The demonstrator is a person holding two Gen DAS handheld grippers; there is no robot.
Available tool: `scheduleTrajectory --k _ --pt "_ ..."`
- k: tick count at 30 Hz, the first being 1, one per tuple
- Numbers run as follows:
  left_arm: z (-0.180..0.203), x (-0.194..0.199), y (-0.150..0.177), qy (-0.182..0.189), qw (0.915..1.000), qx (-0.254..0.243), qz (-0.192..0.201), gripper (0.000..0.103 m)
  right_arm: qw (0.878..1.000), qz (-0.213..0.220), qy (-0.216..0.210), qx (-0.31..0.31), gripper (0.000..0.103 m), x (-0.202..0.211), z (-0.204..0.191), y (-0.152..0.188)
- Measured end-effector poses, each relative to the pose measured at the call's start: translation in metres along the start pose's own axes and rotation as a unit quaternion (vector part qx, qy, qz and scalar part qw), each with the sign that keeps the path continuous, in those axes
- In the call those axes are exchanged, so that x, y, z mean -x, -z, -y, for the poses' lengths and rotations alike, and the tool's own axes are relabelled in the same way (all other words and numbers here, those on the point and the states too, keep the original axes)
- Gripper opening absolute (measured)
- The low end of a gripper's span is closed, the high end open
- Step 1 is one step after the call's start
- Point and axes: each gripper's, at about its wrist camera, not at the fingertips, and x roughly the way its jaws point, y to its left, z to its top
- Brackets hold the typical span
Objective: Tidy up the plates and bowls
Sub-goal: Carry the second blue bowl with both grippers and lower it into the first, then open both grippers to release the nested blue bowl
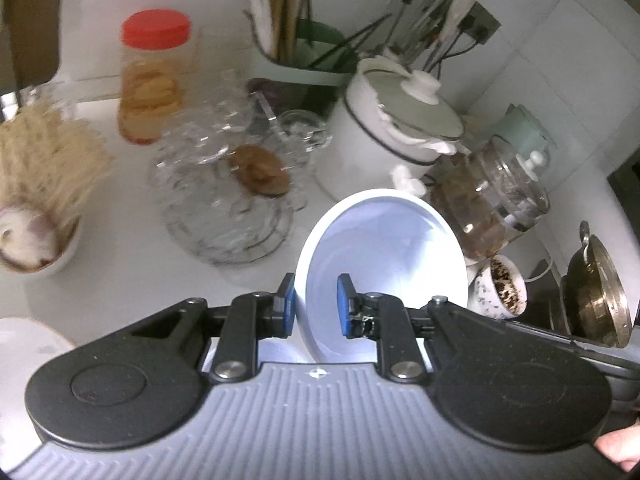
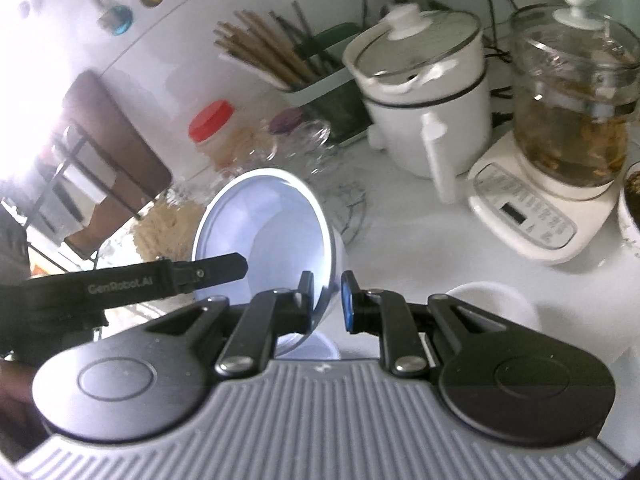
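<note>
I hold the bowl [image 1: 384, 248] tipped on edge in front of the white pot [image 1: 396, 120], my left gripper [image 1: 316, 306] clamped on one side of its rim and my right gripper [image 2: 326, 300] clamped on the other, so it cannot swing while carried.

White bowl [image 1: 384, 248] at centre, pale blue inside. Red lid on the clear jar [image 1: 154, 76] at ten o'clock. White pot [image 1: 392, 120] with a dark band at one o'clock. Speckled cup [image 1: 500, 288] at three. Blue pads [image 1: 344, 304] on black fingers.
</note>
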Motion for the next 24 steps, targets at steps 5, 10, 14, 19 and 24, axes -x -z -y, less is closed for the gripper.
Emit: scheduleTrajectory --k 5,10,14,19,24 --pt "-0.024 0.007 0.016 -0.016 0.9996 0.017 -0.015 0.023 1.000 -0.023 -0.003 0.003 0.017 -0.011 -0.015 0.017" --pt "-0.042 -0.001 0.036 -0.028 0.9976 0.033 -0.054 0.023 0.999 -0.051 0.014 0.000 0.018 -0.028 -0.022 0.034" --pt "-0.049 -0.012 0.049 -0.039 0.9955 0.033 -0.080 0.023 0.997 -0.066 0.031 0.001 0.019 -0.039 -0.022 0.045" --pt "-0.056 -0.022 0.059 -0.042 0.9939 0.032 -0.097 0.023 0.996 -0.085 0.039 -0.006 0.019 -0.052 -0.017 0.053" --pt "-0.056 -0.031 0.061 -0.038 0.9922 0.025 -0.117 0.023 0.995 -0.083 0.047 -0.018 0.019 -0.056 -0.010 0.056"
